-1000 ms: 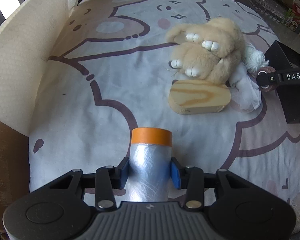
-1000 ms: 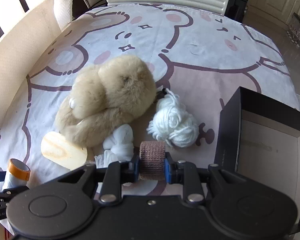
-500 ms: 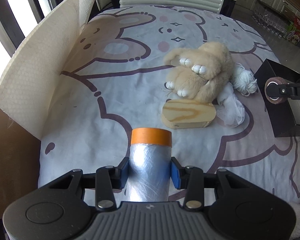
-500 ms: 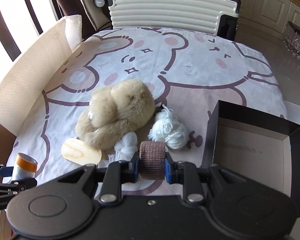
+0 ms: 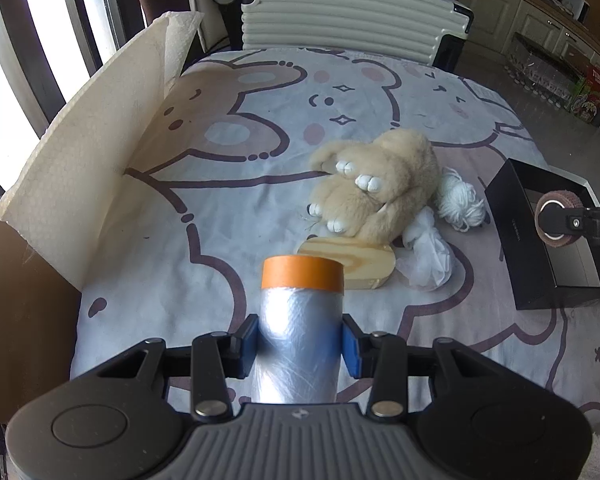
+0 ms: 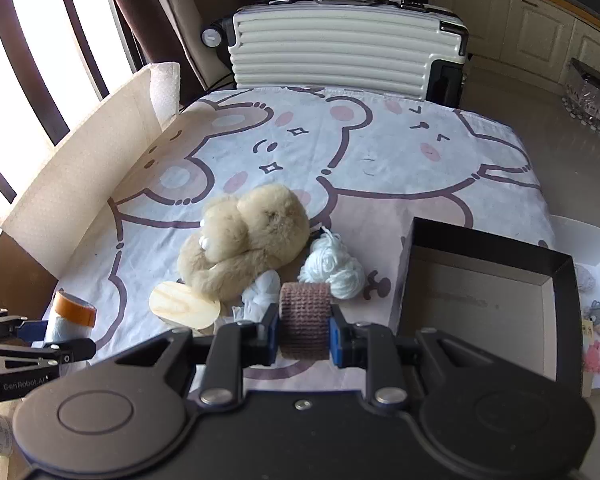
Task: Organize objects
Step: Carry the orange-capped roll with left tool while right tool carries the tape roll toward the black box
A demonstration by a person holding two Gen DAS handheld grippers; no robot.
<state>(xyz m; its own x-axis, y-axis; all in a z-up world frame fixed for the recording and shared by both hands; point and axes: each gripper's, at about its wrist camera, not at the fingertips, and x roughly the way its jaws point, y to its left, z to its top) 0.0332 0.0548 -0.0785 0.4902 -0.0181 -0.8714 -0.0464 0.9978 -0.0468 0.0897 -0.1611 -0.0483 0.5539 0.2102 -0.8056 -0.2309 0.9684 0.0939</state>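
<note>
My left gripper (image 5: 300, 344) is shut on a roll of clear plastic film with orange tape on top (image 5: 300, 320), held above the near left of the bed; the roll also shows in the right wrist view (image 6: 70, 318). My right gripper (image 6: 303, 330) is shut on a brown bandage roll (image 6: 304, 318), held near the open black box (image 6: 480, 304). The bandage roll (image 5: 558, 218) hangs over the box (image 5: 540, 276) in the left wrist view. A beige plush toy (image 5: 376, 184), a wooden block (image 5: 352, 262), white yarn (image 5: 460, 200) and a white cloth (image 5: 426, 256) lie mid-bed.
The bed has a bear-print sheet (image 5: 220, 200). A white padded board (image 5: 88, 168) stands along its left edge. A white ribbed suitcase (image 6: 340, 52) stands behind the bed. A white tray with small items (image 6: 596, 300) sits right of the box.
Both grippers have risen and pulled back from the bed, each still holding its roll. The right gripper with the bandage roll now sits closer to the black box.
</note>
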